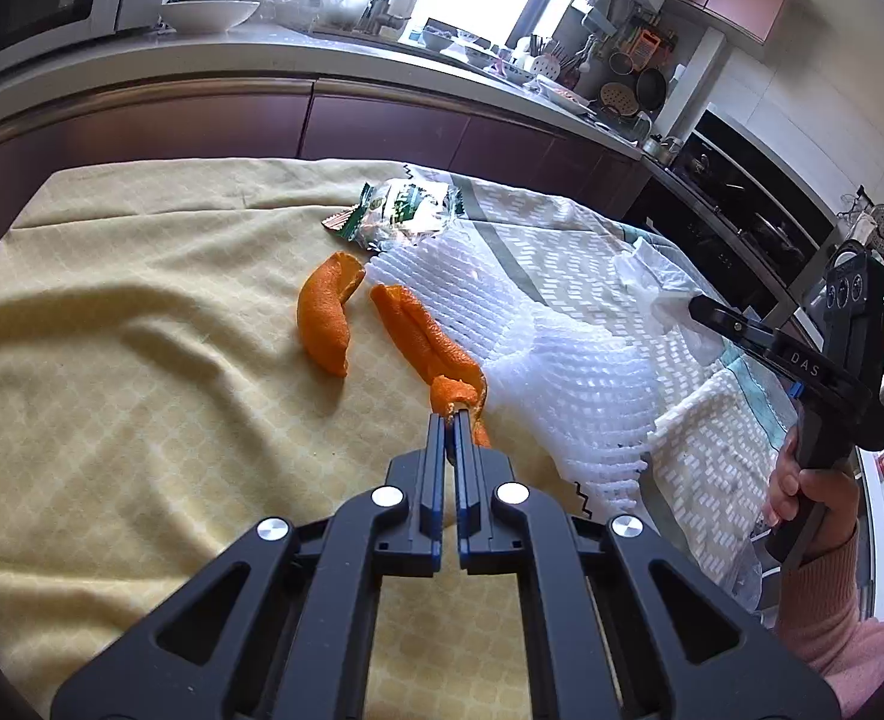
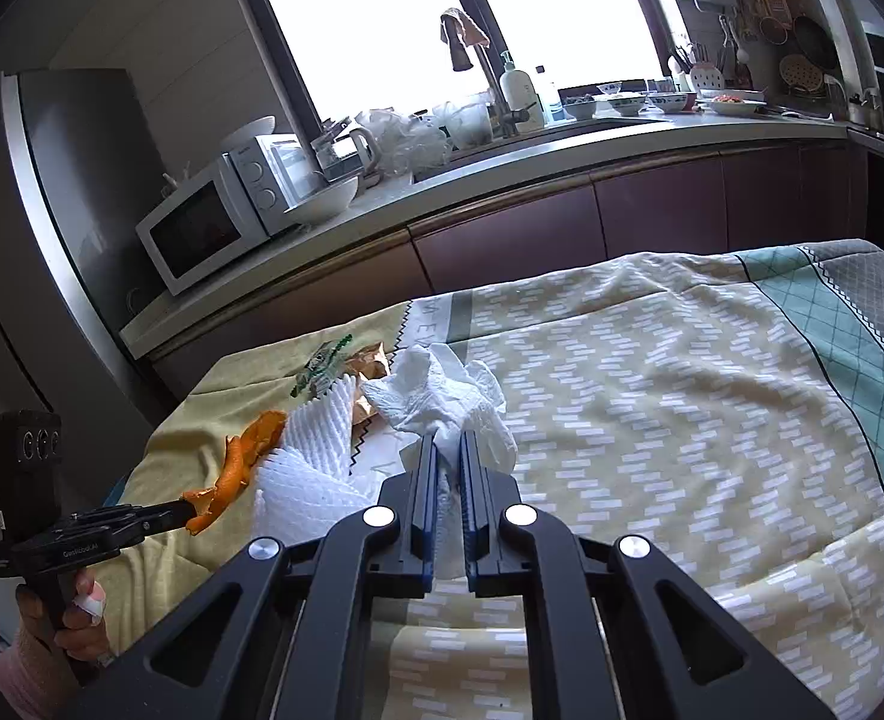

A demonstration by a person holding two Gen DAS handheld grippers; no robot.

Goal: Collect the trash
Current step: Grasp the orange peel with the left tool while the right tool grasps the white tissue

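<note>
Left claw point(image 1: 455, 420) clenched on the near end of a long orange peel strip point(image 1: 423, 336), long axis running away from the claw toward the far left, far tip resting on the cloth-covered desk point(image 1: 141, 360). Right claw point(image 2: 448, 444) clenched on a crumpled white paper tissue point(image 2: 442, 396), bunched and without clear axis. Pinched part of the tissue hidden between the fingers; the peel's gripped end mostly covered too. Second curved orange peel point(image 1: 327, 318) lying just left of the first, apart from it. White foam netting point(image 1: 562, 360) spread just right of the strip, green-and-clear wrapper point(image 1: 405, 210) beyond. Brownish scrap behind the tissue hard to identify.
</note>
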